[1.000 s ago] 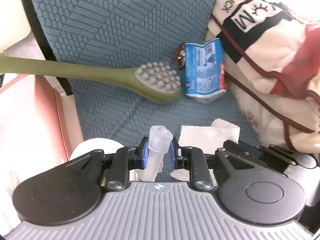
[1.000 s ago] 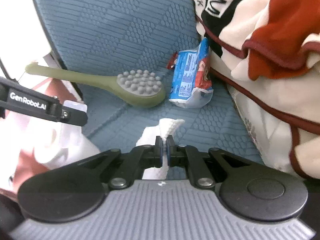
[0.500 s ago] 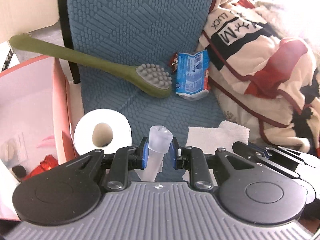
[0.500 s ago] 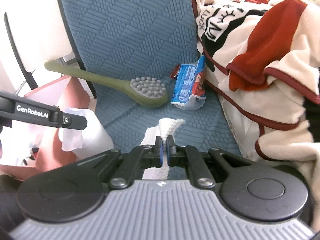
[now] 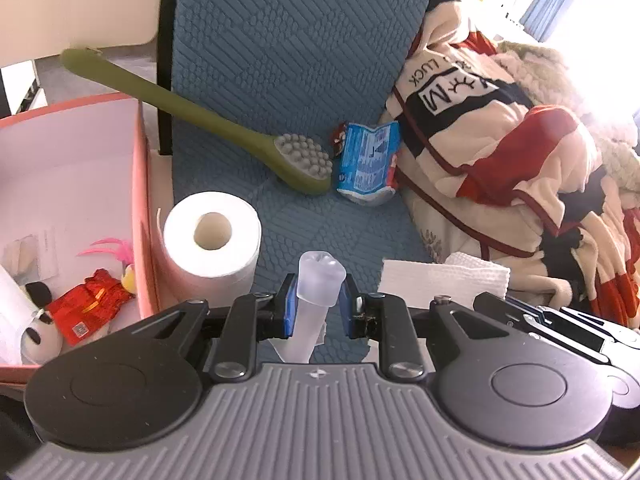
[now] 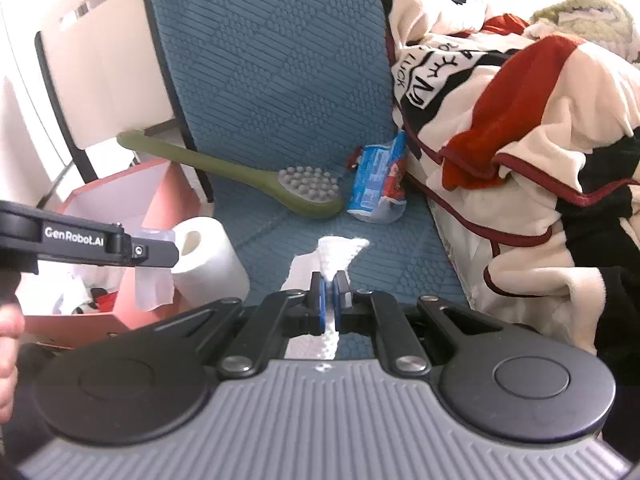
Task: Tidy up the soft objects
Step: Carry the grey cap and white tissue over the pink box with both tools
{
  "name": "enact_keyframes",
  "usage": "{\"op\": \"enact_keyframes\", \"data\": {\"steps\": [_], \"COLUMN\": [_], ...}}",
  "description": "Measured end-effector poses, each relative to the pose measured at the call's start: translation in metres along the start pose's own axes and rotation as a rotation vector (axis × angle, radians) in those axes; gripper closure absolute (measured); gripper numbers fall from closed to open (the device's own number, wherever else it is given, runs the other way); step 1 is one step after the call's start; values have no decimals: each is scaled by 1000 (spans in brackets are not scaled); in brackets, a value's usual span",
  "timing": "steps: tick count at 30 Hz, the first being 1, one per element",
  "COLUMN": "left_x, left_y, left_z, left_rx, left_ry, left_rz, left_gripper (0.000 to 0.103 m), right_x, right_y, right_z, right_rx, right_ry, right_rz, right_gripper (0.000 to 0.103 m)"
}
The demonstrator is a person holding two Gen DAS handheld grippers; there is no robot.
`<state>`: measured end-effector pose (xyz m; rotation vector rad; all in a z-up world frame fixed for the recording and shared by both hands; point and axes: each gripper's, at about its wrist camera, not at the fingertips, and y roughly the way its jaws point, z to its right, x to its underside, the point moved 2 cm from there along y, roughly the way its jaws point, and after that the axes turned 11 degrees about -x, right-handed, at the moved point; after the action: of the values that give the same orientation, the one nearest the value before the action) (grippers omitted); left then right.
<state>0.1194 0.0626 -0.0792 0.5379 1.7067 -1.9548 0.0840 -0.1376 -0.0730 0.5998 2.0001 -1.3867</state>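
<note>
Both grippers have lifted up and pulled back, each with something soft in it.

The left gripper [image 5: 318,306] is closed on a soft see-through tube [image 5: 320,276]. The right gripper [image 6: 329,296] is pinched tight on a white cloth [image 6: 336,250]. A second ago the pink box [image 5: 140,200] and paper roll [image 5: 212,236] were hardly in view; now both show at the left. I think the held things go in that box next. The green brush [image 5: 304,160] and blue packet [image 5: 368,164] stay on the blue mat [image 5: 288,40].

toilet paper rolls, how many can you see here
1. The toilet paper roll stands on end on the blue mat, beside the pink box, in front of the left gripper. Others may be hidden under the blanket.
</note>
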Motion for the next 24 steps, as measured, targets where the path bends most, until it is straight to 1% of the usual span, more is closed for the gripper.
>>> {"op": "enact_keyframes", "data": {"steps": [7, 14, 21, 24], "left_x": [11, 15, 21, 26], "left_y": [-26, -46, -67, -78], "left_z": [-16, -40, -75, -95], "left_rx": [2, -19, -53, -78], "left_ry": [-29, -76, -135, -167], "left_rz": [37, 77, 110, 124], "left_gripper": [78, 78, 78, 78], "right_x": [-4, -9, -14, -16], "right_y": [-8, -6, 0, 3], "right_z": [-23, -52, -93, -114], "right_rx": [-29, -81, -163, -213], "right_ry": [-46, -95, -153, -180], "right_rz": [15, 14, 6, 3], "right_gripper": [95, 95, 95, 95]}}
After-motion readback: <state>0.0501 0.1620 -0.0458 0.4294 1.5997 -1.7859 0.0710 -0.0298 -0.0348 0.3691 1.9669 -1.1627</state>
